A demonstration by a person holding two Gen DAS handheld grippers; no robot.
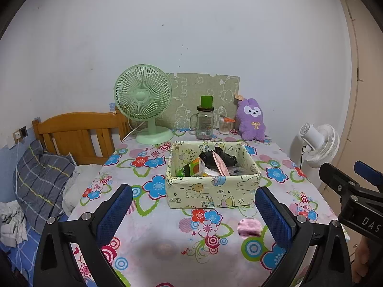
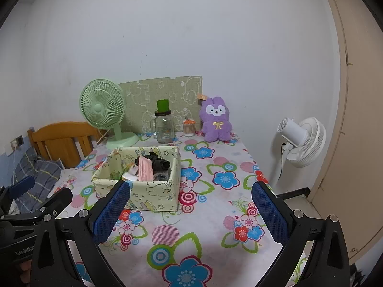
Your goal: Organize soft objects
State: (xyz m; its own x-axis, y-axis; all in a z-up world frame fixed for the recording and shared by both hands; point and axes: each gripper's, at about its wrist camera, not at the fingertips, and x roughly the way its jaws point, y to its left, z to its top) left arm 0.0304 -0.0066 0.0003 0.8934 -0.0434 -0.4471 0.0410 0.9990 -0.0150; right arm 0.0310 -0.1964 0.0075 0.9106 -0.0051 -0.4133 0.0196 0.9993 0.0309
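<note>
Box (image 1: pixel 213 191) sits dead centre in the left wrist view, on the flowered tablecloth (image 1: pixel 148 234); it already holds a black bundle (image 1: pixel 217 159), a pink piece (image 1: pixel 221 165) and a green packet (image 1: pixel 189 168); left gripper (image 1: pixel 194 212) hangs short of the near wall, fingers spread wide, nothing between them; purple plush (image 1: pixel 251 120) stands at the back edge by the wall, well apart from the box, beside the cotton-swab jar (image 1: pixel 225 125) and near the glass mug (image 1: pixel 204 124); likely the one soft item left out, so that's your target.

Right wrist view: right gripper (image 2: pixel 191 211) is also released and empty, over open cloth right of the box; plush (image 2: pixel 216 122) is straight ahead on this side, so take it with the right; come in above the box rim, not across it; pinch the body, not an ear, it will squash, so close fully; keep your left pad clear of the swab jar (image 2: pixel 189 128); lift straight up before swinging to the box (image 2: pixel 153 191); leave the left gripper back, out of the path.
</note>
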